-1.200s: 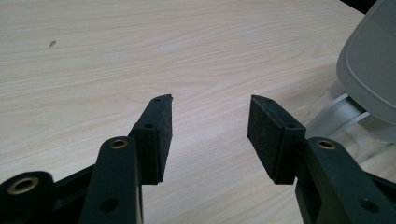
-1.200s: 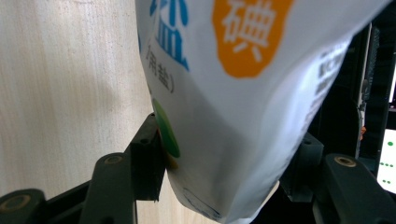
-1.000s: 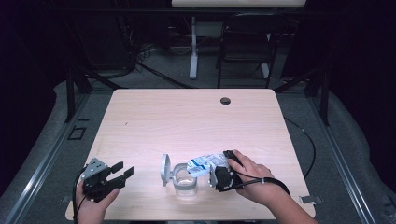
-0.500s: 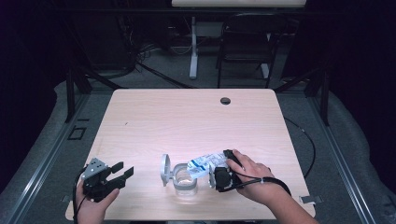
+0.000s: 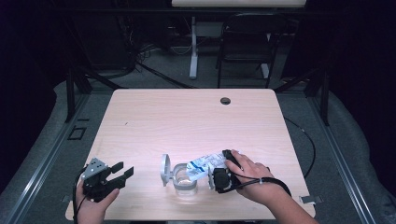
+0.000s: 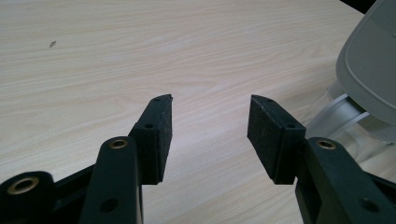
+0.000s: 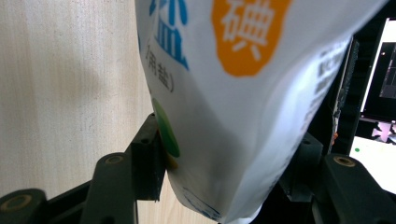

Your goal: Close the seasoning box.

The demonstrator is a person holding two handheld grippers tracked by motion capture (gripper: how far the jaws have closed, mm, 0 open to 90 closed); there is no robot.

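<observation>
Salt bag (image 5: 201, 164) — tipped over the glass jar (image 5: 185, 179), gripped in my right fingers (image 5: 219, 179); my left fingers (image 5: 122, 171) stand open — holding nothing.

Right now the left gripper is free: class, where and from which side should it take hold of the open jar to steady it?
Grip the clear jar round its body, coming level from its left. The left gripper stands open on that side. The hinged lid stands up there, so go below or beside it; the salt bag tilts over the mouth from the right.
</observation>
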